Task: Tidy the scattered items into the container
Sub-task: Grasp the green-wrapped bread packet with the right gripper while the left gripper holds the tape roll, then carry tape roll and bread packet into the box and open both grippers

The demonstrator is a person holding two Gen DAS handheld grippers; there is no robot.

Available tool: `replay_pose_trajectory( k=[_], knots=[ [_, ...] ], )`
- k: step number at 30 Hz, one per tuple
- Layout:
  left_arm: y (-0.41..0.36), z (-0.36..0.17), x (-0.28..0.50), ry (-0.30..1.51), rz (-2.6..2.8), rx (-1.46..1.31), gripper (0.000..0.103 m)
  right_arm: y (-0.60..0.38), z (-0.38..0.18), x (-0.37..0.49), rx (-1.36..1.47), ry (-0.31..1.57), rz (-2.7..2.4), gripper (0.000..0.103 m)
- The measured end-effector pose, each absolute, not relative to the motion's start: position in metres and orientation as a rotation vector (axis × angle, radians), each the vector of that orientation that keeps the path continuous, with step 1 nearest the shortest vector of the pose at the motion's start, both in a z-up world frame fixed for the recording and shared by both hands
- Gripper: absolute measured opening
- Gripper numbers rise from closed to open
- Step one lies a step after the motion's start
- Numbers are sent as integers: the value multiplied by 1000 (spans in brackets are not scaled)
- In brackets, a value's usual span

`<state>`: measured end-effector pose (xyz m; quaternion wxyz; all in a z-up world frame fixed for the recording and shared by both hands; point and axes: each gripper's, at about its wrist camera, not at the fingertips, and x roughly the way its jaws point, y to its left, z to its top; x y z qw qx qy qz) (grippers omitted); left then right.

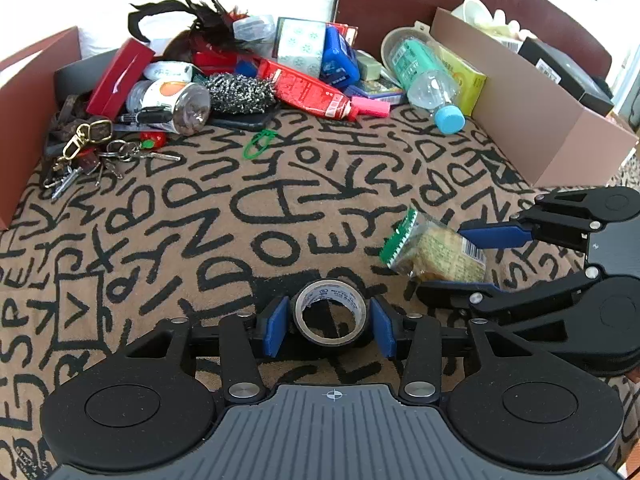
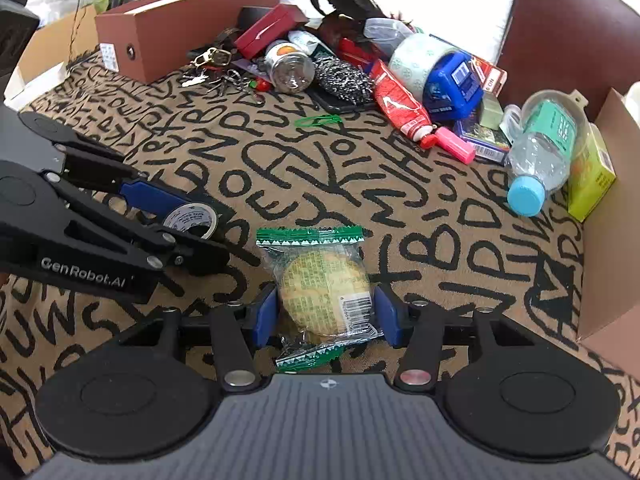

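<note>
My left gripper (image 1: 329, 320) has its blue pads on both sides of a black tape roll (image 1: 329, 316) on the lettered cloth; it also shows in the right wrist view (image 2: 192, 220). My right gripper (image 2: 326, 308) has its pads against a wrapped biscuit packet (image 2: 324, 292), seen from the left wrist view too (image 1: 436, 252). A brown cardboard box (image 1: 532, 120) stands at the right. Another brown box (image 2: 180, 20) stands at the far left.
A pile lies at the back: water bottle (image 1: 428, 80), red tube (image 1: 312, 92), steel scourer (image 1: 240, 92), jar (image 1: 176, 100), keys (image 1: 92, 152), green clip (image 1: 260, 144), blue tape dispenser (image 2: 452, 84). The lettered cloth (image 1: 200, 220) covers the surface.
</note>
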<state>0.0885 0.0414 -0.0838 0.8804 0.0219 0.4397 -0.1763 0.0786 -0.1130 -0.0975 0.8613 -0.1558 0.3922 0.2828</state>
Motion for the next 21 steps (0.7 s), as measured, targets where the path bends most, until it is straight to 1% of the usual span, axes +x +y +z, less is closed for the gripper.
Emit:
replay_pose_trajectory(
  k=[5, 6, 7, 15, 21],
  knots=[
    [41, -85, 88, 912, -357, 40, 59, -115, -100, 80, -277, 819, 571, 57],
    [40, -85, 87, 908, -350, 50, 48, -116, -100, 79, -267, 819, 566, 57],
    [39, -84, 85, 905, -339, 60, 40, -118, -100, 79, -254, 821, 558, 56],
    [35, -74, 70, 902, -325, 47, 39, -137, -90, 56, -166, 811, 538, 55],
    [7, -45, 68, 849, -388, 81, 39, -161, -70, 42, -135, 744, 515, 55]
  ],
)
